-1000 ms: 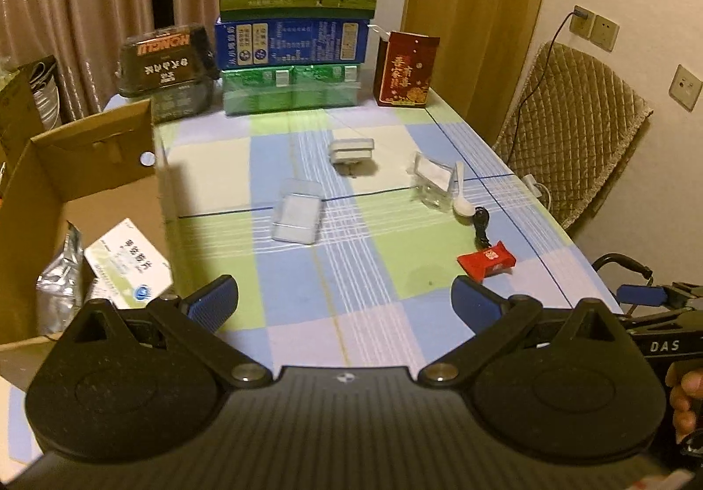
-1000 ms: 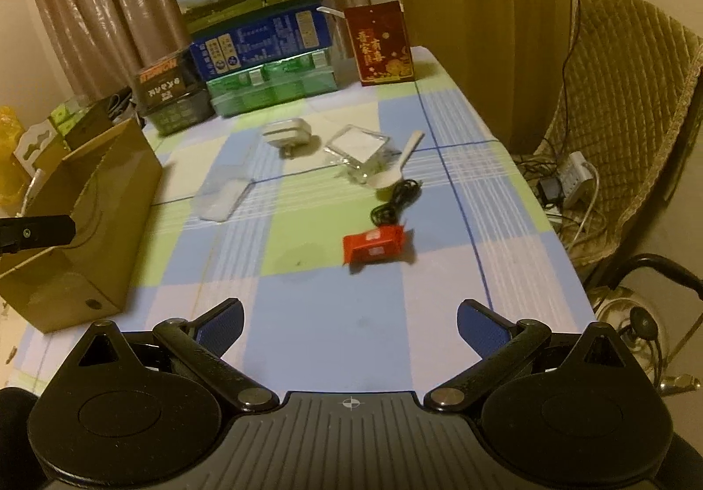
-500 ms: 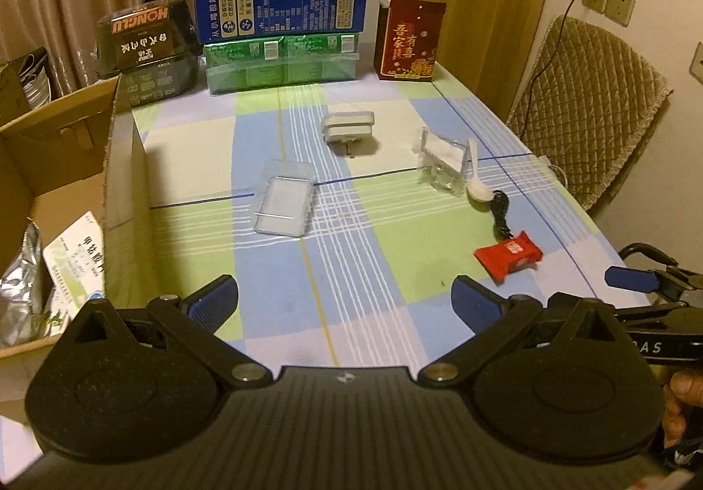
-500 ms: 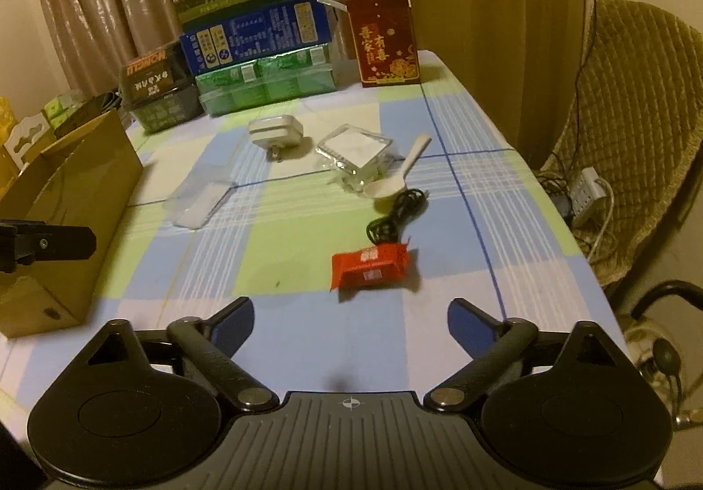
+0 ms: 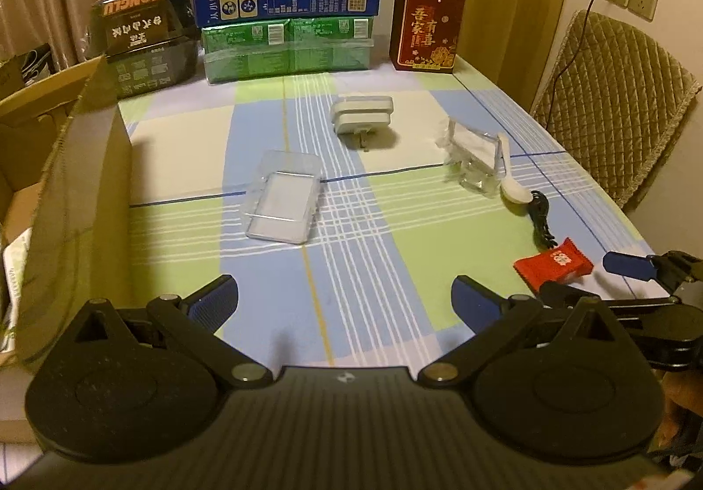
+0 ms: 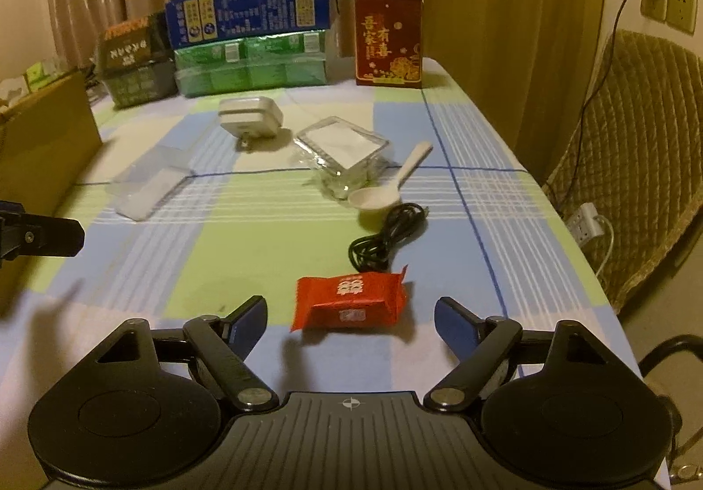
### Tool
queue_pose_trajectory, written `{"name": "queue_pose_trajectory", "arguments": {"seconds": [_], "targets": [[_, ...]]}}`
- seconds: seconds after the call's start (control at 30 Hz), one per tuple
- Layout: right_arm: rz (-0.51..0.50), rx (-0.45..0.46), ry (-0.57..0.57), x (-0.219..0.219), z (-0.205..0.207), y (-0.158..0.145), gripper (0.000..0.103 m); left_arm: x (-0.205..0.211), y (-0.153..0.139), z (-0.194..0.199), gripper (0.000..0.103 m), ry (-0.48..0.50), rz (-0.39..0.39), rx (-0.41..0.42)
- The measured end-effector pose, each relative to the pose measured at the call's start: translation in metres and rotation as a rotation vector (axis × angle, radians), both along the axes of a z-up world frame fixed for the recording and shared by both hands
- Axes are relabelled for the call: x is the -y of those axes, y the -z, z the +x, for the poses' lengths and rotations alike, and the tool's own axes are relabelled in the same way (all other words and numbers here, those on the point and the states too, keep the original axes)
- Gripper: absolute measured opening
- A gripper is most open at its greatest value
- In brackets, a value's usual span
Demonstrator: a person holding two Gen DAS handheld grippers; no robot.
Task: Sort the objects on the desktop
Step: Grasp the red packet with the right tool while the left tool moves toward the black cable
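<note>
While both grippers' jaws gape (empty), red packet [image 6: 350, 302] lies between right gripper's [image 6: 350, 325].

The right claw [image 6: 350, 316] hangs spread before the red candy packet [image 6: 350, 300].

I see a woven checked tablecloth [image 6: 474, 200], matt. On it, a glossy red foil-like wrapper [image 6: 349, 301]; beyond the wrapper, a smooth white plastic spoon [image 6: 391, 187], clear shiny plastic trays [image 5: 283, 196], and matt brown cardboard box [image 5: 79, 200] left.
</note>
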State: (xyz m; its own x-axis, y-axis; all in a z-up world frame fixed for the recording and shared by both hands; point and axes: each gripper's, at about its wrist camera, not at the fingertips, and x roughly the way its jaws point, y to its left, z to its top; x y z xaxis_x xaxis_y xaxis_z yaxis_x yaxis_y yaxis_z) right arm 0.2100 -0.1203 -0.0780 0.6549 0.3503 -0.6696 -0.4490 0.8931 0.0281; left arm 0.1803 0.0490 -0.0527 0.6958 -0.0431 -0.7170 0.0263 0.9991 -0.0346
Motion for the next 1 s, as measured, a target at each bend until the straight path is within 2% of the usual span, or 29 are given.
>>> {"name": "queue_pose_trajectory", "arguments": {"seconds": [0.4, 0.47, 0.77, 1.0], "targets": [[-0.101, 0.069, -0.038, -0.019, 0.005, 0.017, 0.079, 0.012, 0.019, 0.013, 0.102, 0.052, 0.043, 0.057], [-0.108, 0.068, -0.043, -0.022, 0.006, 0.020, 0.074, 0.012, 0.021, 0.012, 0.102, 0.050, 0.046, 0.062], [-0.097, 0.060, -0.018, -0.019, 0.009, 0.020, 0.060, 0.016, 0.031, 0.010, 0.102, 0.068, 0.016, 0.046], [-0.101, 0.063, -0.013, -0.019, 0.008, 0.020, 0.056, 0.016, 0.033, 0.010, 0.102, 0.062, 0.005, 0.042]]}}
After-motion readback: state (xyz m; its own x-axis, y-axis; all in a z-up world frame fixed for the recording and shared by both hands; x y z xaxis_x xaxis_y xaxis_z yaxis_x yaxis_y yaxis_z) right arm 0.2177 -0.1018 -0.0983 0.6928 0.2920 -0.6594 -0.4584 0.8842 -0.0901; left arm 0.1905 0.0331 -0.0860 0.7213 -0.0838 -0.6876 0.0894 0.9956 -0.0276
